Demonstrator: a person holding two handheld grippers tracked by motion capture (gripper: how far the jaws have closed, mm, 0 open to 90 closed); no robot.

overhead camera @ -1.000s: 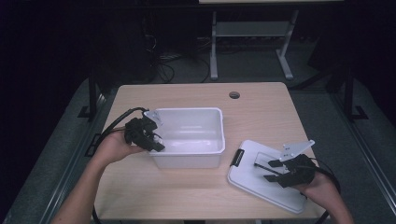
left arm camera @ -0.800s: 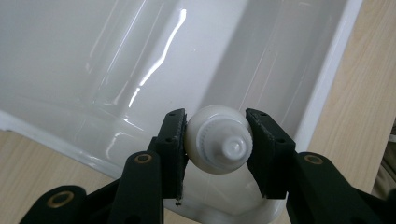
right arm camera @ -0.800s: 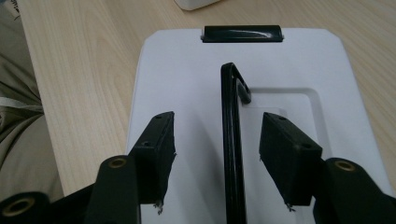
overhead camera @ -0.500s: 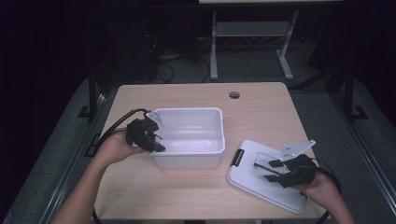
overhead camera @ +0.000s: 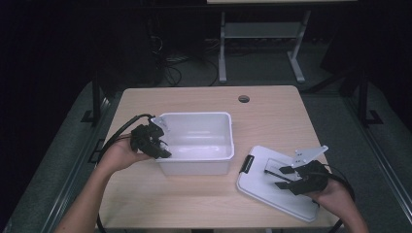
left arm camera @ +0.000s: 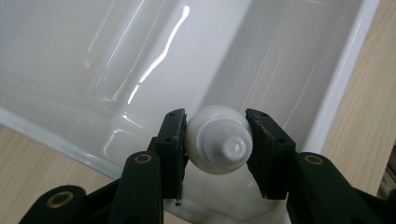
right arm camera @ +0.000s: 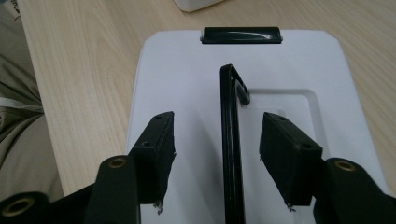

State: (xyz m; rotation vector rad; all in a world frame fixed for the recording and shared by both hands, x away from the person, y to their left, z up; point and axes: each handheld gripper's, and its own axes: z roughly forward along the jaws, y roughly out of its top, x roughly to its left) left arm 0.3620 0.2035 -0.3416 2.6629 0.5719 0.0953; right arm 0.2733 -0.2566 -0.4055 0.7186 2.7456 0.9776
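Left gripper view: left tool (left arm camera: 217,140) clamped on white capped bottle (left arm camera: 218,144) over tub (left arm camera: 341,79); right tool (right arm camera: 217,154) open astride lid handle (right arm camera: 231,140).

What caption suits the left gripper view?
Left gripper clamps a white knob at the white bin's edge.

No readable text, labels, brands or numbers anywhere: white tub (overhead camera: 194,141), white lid (overhead camera: 272,187), white bottle cap (left arm camera: 219,144) and worktop (overhead camera: 272,116) are all unmarked.
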